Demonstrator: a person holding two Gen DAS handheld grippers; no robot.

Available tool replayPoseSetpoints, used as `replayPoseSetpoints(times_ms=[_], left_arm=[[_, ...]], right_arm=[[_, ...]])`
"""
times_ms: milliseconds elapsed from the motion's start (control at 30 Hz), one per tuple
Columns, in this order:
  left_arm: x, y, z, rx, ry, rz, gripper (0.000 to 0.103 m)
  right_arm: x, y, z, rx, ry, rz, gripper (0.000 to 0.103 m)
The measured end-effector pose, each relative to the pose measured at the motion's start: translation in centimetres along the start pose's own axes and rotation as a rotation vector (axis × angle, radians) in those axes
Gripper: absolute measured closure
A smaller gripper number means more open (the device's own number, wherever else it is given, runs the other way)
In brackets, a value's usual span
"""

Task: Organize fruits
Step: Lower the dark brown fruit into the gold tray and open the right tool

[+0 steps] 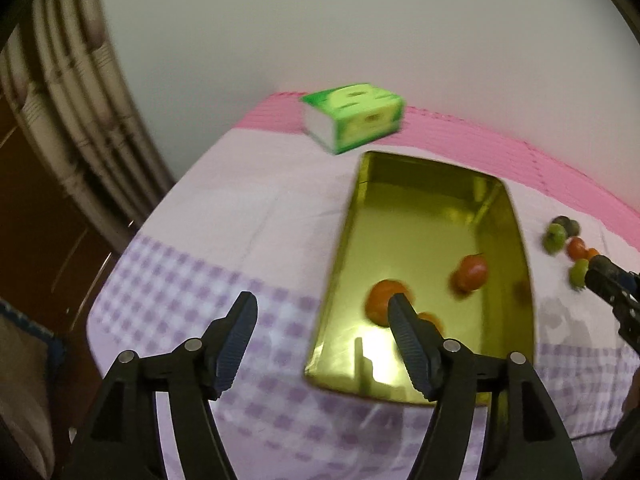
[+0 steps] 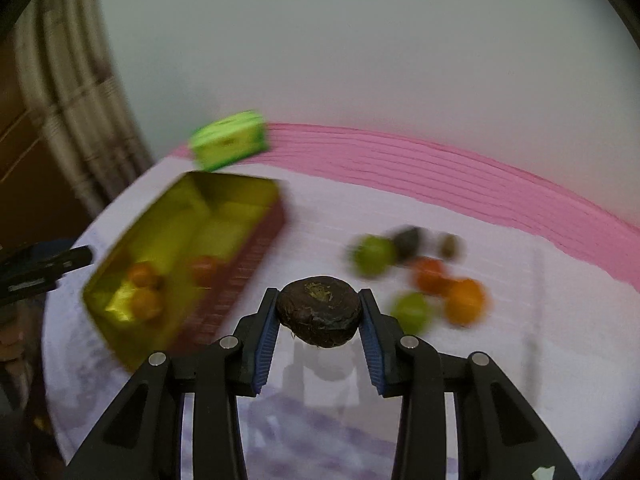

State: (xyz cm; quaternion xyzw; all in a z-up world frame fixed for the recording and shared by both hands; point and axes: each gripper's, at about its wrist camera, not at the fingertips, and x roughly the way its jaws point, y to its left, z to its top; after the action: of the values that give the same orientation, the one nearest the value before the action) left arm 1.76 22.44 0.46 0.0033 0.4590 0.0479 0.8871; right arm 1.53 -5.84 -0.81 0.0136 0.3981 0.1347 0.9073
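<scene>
The dark fruit (image 2: 319,311) sits clamped between the pads of the right gripper (image 2: 320,314), gripped across its widest part so its rounded sides cannot roll out; it hangs clear above the cloth (image 2: 500,360), with its shadow on the fabric below. To its left lies the tin (image 2: 256,240), a shallow gold-lined box with brown outer walls, already holding three orange fruits (image 2: 146,292) bunched at the near end. That leaves the far half of the tin bare, and my guess is the dark fruit is meant for that open floor.

The left gripper (image 1: 322,302) holds nothing: its jaws stand well apart, hovering over the near left corner of the tin with one finger in front of an orange fruit (image 1: 380,300). It looks to have just finished a drop there.

To the right of the held fruit a loose pile (image 2: 416,276) waits on the cloth: greens, oranges and two dark ones, near each other and well apart from the tin. The tin's low wall is the only edge to clear on the way in. A green pack (image 2: 230,138) rests beyond the tin's far end, close to it, near the pink mat (image 2: 480,184) by the wall. The table's left edge falls away just beyond the tin, so the safest room is the bare cloth between the tin and the pile
</scene>
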Motion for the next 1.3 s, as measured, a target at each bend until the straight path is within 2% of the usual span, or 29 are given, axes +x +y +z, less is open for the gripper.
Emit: replayPoseSetpoints(times_ms=[167, 433, 800, 1300], left_arm=[[0.7, 2.2, -0.6, -0.073, 0.042, 0.019, 0.034], [1.2, 2.5, -0.7, -0.085, 0.055, 0.026, 0.034], [1.5, 2.6, -0.7, -0.089, 0.068, 0.027, 0.034], [1.6, 2.1, -1.0, -0.073, 0.07, 0.022, 0.034]], right_arm=[[1.9, 6.4, 0.7, -0.119, 0.022, 0.087, 0.068], [5.8, 11.4, 0.7, -0.212, 0.087, 0.096, 0.068], [7.6, 12.4, -0.3, -0.273, 0.144, 0.064, 0.067], [7.5, 12.4, -0.1, -0.25, 0.139, 0.079, 0.065]])
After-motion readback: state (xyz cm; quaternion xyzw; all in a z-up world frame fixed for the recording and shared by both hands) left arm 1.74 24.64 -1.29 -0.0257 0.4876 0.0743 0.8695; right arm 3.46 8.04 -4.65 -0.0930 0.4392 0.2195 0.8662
